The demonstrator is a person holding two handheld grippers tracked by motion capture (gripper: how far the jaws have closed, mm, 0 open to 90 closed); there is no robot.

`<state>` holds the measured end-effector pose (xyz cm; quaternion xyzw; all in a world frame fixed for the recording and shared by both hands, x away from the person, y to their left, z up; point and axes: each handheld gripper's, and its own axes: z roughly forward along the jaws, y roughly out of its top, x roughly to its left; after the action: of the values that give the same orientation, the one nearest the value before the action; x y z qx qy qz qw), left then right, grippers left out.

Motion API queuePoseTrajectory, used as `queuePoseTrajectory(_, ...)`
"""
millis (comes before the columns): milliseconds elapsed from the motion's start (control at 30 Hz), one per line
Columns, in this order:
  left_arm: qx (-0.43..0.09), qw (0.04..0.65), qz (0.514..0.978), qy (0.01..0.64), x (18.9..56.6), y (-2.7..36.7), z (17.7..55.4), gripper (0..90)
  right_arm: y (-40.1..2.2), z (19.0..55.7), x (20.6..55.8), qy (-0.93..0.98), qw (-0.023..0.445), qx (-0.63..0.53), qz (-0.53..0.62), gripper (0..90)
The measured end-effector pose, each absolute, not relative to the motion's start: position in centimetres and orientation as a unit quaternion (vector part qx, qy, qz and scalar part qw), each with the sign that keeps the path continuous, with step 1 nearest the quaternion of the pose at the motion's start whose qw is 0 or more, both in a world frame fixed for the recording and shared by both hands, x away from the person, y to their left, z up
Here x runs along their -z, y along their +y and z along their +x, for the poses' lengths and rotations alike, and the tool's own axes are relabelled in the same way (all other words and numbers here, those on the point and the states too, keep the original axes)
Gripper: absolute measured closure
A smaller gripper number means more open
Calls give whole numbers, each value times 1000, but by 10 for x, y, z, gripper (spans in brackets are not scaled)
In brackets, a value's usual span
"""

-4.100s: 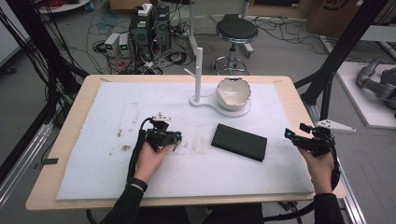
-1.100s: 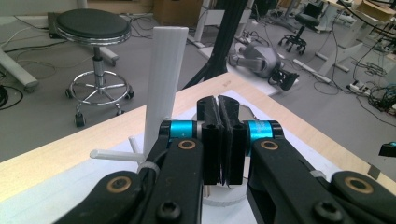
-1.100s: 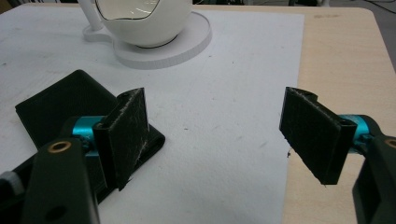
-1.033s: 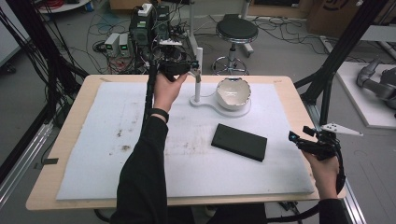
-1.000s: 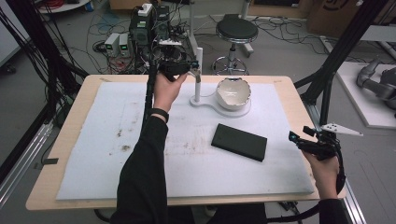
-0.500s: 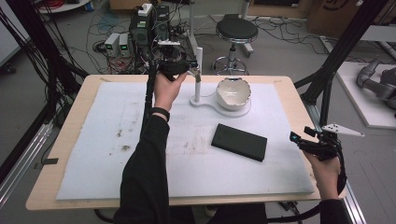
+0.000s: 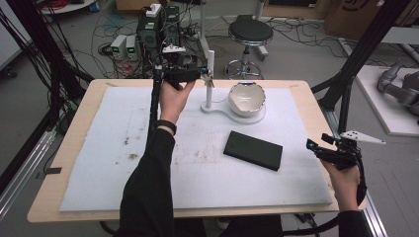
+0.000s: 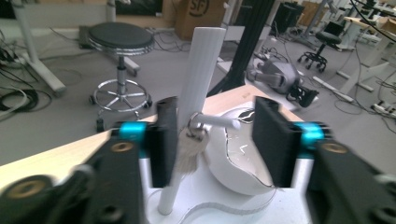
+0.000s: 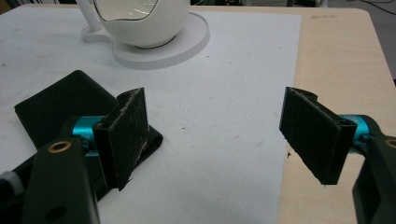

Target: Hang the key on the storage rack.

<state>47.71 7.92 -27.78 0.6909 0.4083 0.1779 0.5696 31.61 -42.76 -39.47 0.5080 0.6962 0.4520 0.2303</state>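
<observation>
A white post stood upright at the table's far edge, its short peg pointing sideways toward the white bowl beside it. A ring with a pale tassel hung from that peg, between the spread jaws of the left gripper. The right gripper gaped open near the right edge, beside a flat black block.

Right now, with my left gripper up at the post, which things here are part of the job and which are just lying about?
Likely in the job:
- left gripper, fingers open around the peg
- white post
- side peg with a ring and tassel
- white bowl on the stand's base

Lying about, as far as I can judge:
- black box
- right gripper, open, idle at the table's edge
</observation>
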Motion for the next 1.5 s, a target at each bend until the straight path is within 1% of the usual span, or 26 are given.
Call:
queuePoseTrajectory(167,-200,582,686,389,284,95,449,376,-425,319,393,697,231,-455,505,240)
queuePoseTrajectory(267,-214,584,686,378,289,105,431,344,-422,322,392,698,230,-456,502,240)
queuePoseTrajectory(500,-237,576,703,343,299,120,388,296,-414,327,392,705,224,-456,495,239)
queuePoseTrajectory(633,-260,571,706,329,309,125,361,252,-408,329,392,708,223,-457,490,239)
queuePoseTrajectory(700,-271,567,708,323,314,127,348,247,-405,330,391,711,222,-456,487,238)
queuePoseTrajectory(800,-265,571,708,319,324,132,331,238,-401,332,391,715,221,-455,483,238)
queuePoseTrajectory(933,-271,567,708,322,338,140,316,237,-396,334,392,719,218,-454,479,233)
queuePoseTrajectory(1133,-267,560,709,336,362,158,301,236,-388,337,392,724,213,-454,474,220)
queuePoseTrajectory(1333,-270,555,703,353,380,175,297,233,-385,336,393,728,212,-453,468,216)
queuePoseTrajectory(1500,-272,552,701,361,383,180,298,233,-386,335,392,727,214,-454,468,212)
